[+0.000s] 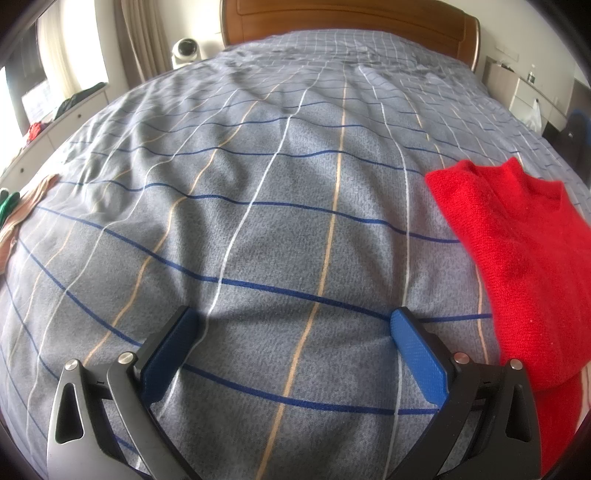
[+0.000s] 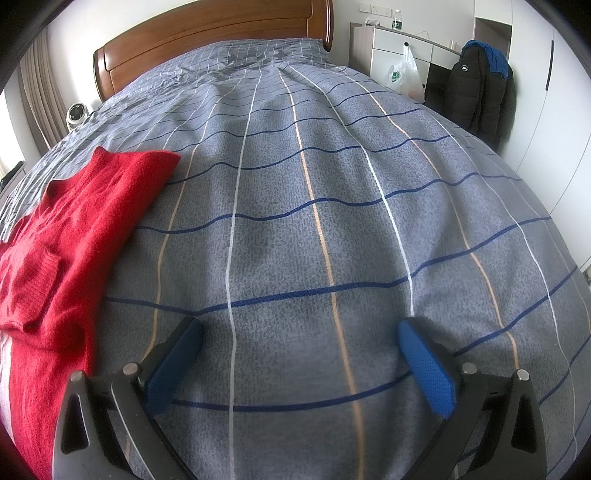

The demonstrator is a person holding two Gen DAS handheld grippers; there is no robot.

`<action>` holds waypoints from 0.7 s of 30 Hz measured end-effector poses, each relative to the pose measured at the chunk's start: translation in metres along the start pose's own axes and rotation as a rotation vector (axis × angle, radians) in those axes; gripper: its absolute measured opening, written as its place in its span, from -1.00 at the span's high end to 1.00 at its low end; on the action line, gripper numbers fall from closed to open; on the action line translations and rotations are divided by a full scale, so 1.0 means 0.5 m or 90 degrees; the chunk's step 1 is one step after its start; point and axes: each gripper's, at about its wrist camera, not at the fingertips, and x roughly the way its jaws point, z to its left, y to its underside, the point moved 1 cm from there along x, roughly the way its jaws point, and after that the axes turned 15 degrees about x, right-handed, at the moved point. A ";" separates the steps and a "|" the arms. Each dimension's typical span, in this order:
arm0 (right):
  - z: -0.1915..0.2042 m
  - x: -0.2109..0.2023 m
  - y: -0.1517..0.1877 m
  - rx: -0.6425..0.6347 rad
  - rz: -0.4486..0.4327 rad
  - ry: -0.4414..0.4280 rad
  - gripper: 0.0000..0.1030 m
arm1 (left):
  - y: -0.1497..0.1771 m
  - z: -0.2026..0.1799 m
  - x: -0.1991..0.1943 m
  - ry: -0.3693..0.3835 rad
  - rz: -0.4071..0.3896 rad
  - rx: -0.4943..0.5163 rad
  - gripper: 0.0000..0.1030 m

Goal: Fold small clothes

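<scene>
A small red knit sweater [image 1: 517, 258] lies on the grey checked bedspread [image 1: 280, 192], at the right of the left wrist view. In the right wrist view the same sweater [image 2: 74, 236] lies at the left, with one sleeve folded across its front. My left gripper [image 1: 293, 325] hovers open over bare bedspread, left of the sweater, nothing between its blue pads [image 1: 417, 354]. My right gripper [image 2: 299, 336] is open too, over the bedspread [image 2: 332, 192] to the right of the sweater, holding nothing.
Other small clothes [image 1: 18, 214] lie at the bed's left edge. A wooden headboard [image 1: 351, 22] stands at the far end. A white fan [image 1: 186, 50] and a dresser [image 1: 62, 122] are at the left. Drawers [image 2: 402, 48] with a plastic bag and a dark jacket [image 2: 480, 85] stand to the right.
</scene>
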 end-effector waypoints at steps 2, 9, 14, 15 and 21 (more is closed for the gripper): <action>0.000 0.000 0.000 0.000 0.000 0.000 -1.00 | -0.002 -0.003 0.000 -0.001 0.000 0.001 -0.99; 0.000 0.000 0.000 0.001 0.000 -0.001 -1.00 | -0.001 -0.001 0.000 0.002 -0.001 -0.001 -0.99; 0.000 0.000 0.000 0.000 0.000 -0.001 -1.00 | 0.006 0.002 -0.003 0.012 -0.017 -0.012 -0.99; 0.000 0.000 0.000 0.001 0.000 -0.001 -1.00 | 0.007 0.000 -0.004 0.010 -0.018 -0.011 -0.99; 0.000 0.001 0.000 0.002 0.000 -0.003 -1.00 | 0.010 0.001 -0.002 0.015 -0.031 -0.016 -0.99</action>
